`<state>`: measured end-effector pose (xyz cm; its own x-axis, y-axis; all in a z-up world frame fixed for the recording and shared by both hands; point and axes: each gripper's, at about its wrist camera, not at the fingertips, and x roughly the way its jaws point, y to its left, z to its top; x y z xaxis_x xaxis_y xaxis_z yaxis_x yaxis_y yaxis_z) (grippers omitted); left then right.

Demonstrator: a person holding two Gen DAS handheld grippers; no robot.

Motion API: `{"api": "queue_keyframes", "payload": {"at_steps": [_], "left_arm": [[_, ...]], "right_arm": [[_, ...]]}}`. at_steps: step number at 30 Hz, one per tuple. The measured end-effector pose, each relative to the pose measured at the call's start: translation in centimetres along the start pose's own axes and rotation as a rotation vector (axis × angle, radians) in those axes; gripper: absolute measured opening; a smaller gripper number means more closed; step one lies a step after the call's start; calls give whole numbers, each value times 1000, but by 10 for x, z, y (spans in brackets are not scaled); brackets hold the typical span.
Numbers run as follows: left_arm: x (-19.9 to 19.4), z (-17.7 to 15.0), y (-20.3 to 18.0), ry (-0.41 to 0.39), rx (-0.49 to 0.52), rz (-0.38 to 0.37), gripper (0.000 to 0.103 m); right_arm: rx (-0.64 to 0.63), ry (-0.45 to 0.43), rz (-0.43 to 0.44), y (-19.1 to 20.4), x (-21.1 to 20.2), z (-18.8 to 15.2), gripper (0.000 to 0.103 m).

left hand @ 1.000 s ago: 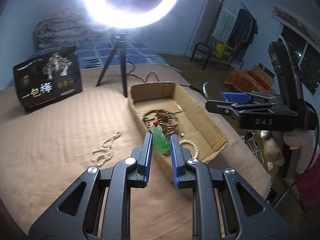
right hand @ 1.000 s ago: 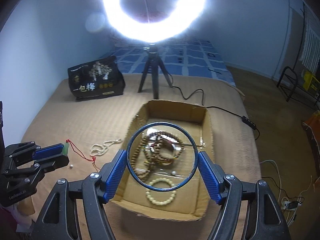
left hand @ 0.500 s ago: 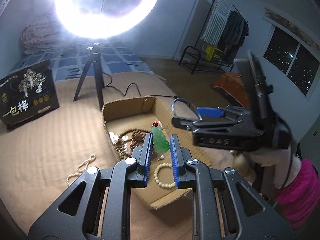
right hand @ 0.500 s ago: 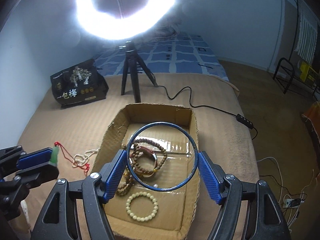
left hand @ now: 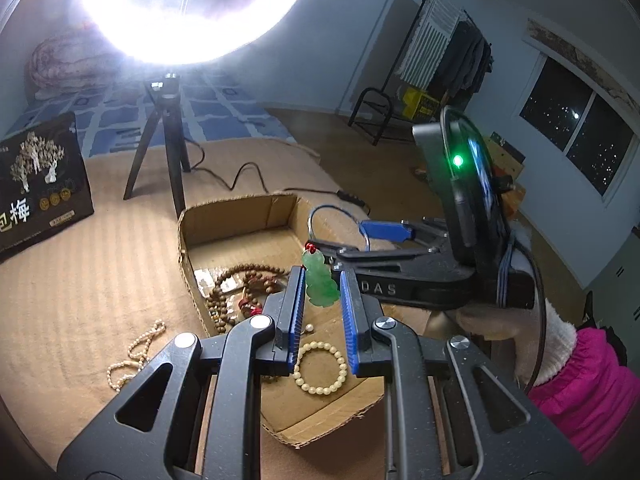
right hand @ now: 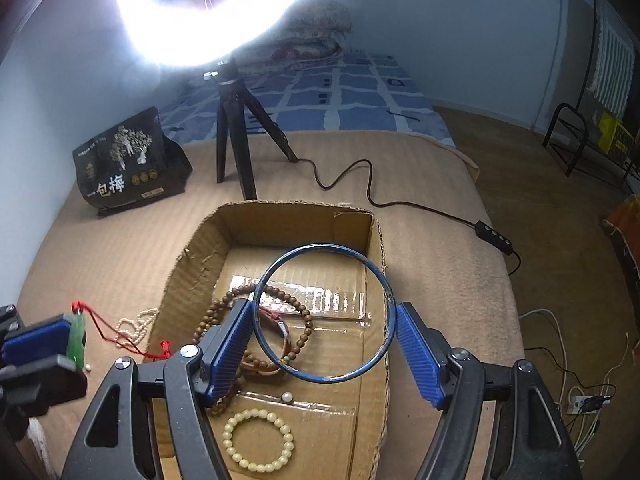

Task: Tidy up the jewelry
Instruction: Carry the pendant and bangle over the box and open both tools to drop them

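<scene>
While the ring light (right hand: 216,12) glares overhead, the left gripper (left hand: 320,292) is clamped on a green jade pendant (left hand: 319,282), its red cord (right hand: 108,332) trailing to the tan blanket (right hand: 432,240). Alongside, the right gripper (right hand: 324,324) grips a blue bangle (right hand: 325,312) held flat over the cardboard box (right hand: 192,276), where brown wooden beads (right hand: 224,312) and a cream bead bracelet (right hand: 258,440) lie. Outside on the blanket sits a pearl strand (left hand: 134,354).

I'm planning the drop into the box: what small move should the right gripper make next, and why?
Probably open the right gripper: it grips the blue bangle directly above the cardboard box, over the brown beads, so releasing should land it inside.
</scene>
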<state>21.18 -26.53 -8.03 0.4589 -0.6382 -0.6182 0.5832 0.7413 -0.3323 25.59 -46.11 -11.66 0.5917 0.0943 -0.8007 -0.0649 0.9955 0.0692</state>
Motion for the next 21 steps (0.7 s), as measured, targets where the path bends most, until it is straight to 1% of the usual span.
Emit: {"api": "queue_keyframes", "payload": {"at_steps": [6, 10, 12, 15, 16, 17, 18, 19, 21], "left_arm": [[21, -17, 7, 61, -4, 21, 17], [25, -22, 8, 81, 1, 26, 17], [25, -23, 6, 79, 7, 46, 17], [23, -25, 5, 80, 10, 46, 17], [22, -26, 5, 79, 13, 50, 18], [21, -26, 4, 79, 18, 57, 21], [21, -26, 4, 79, 21, 61, 29], [19, -27, 4, 74, 22, 64, 33], [16, -28, 5, 70, 20, 67, 33]], "right_arm": [[-3, 18, -5, 2, 15, 1, 74], [-5, 27, -9, 3, 20, 2, 74], [-7, 26, -18, 4, 20, 2, 74], [-6, 23, -28, 4, 18, 3, 76], [-3, 19, -32, 3, 17, 3, 77], [0, 14, -35, 3, 15, 3, 80], [3, 9, -35, 3, 13, 4, 81], [4, 8, -33, 2, 12, 4, 81], [8, 3, -31, 3, 8, 3, 81]]}}
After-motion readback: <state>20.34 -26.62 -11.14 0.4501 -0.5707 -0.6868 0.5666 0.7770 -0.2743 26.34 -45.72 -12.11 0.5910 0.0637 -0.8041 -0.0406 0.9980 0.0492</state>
